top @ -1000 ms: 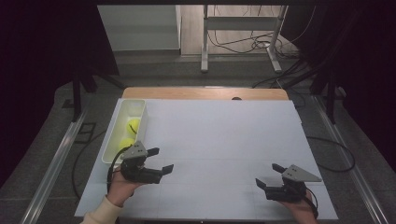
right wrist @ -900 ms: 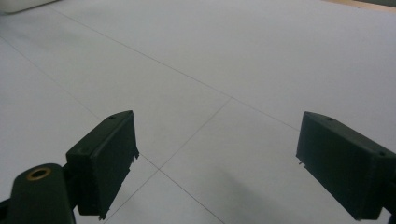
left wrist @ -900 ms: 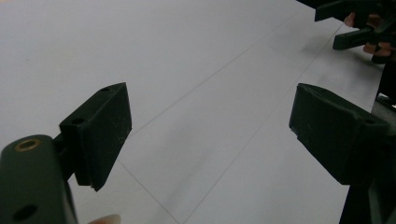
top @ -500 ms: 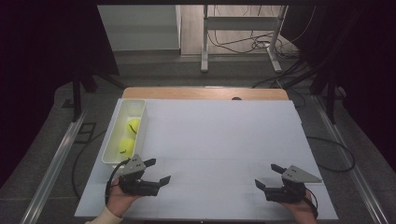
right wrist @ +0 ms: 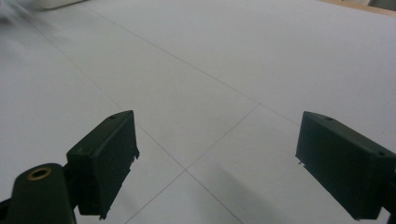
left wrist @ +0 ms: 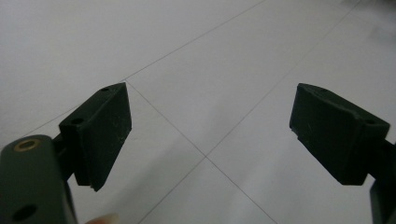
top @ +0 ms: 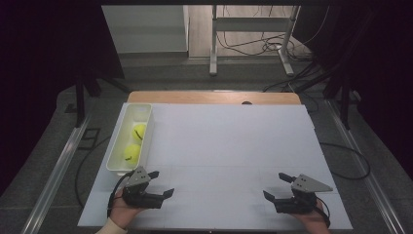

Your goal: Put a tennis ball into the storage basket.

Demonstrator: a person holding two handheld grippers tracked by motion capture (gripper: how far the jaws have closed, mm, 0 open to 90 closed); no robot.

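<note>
A white tray (top: 127, 113) stands along the left edge of the white table sheet, with two yellow tennis balls (top: 140, 131) (top: 132, 152) in it. My left gripper (top: 163, 182) lies low near the front left of the sheet, just in front of the tray's near end, pointing right. Its jaws are open and have just widened slightly; in the left gripper view (left wrist: 210, 135) only bare sheet lies between them. My right gripper (top: 273, 184) rests near the front right corner, pointing left, open too, with bare sheet between its jaws in the right gripper view (right wrist: 217, 158).
The white sheet (top: 229, 141) covers the tabletop, and a strip of wood (top: 209, 97) shows at its far edge. Beyond stand a table frame's legs (top: 213, 53) and floor cables (top: 253, 46). Metal rails (top: 58, 165) run along both sides.
My left gripper has moved down and toward the near edge, away from the tray's side. The right gripper has stayed where it was.
</note>
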